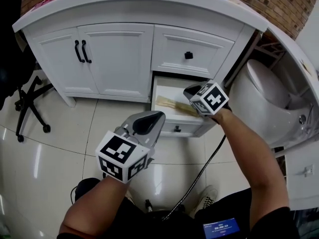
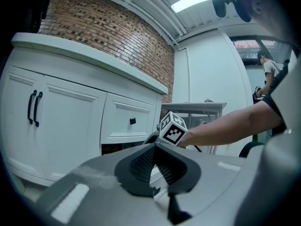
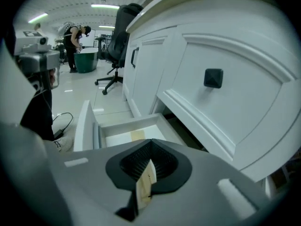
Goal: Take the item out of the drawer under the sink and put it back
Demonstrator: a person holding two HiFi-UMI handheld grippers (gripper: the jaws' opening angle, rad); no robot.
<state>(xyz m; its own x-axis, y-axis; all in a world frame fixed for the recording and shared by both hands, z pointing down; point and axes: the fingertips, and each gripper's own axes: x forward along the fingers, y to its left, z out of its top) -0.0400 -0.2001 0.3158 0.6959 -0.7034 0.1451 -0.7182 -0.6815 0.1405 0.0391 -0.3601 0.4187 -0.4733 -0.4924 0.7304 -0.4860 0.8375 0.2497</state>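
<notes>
Firmly, the right gripper point(image 3: 150, 145) has its fingers point(image 3: 135, 163) closed on one end of the pale flat item point(image 3: 146, 185), and the rest of the item lies over the inside of the open drawer point(image 3: 87, 126). Close above hangs the closed upper drawer point(image 3: 221, 102) (black knob point(image 3: 213, 77)), with a toilet point(image 1: 264, 93) just beside. The left gripper point(image 1: 149, 121), shut and empty, hangs back over the floor point(image 1: 65, 133), facing the cabinet doors point(image 1: 89, 59).
</notes>
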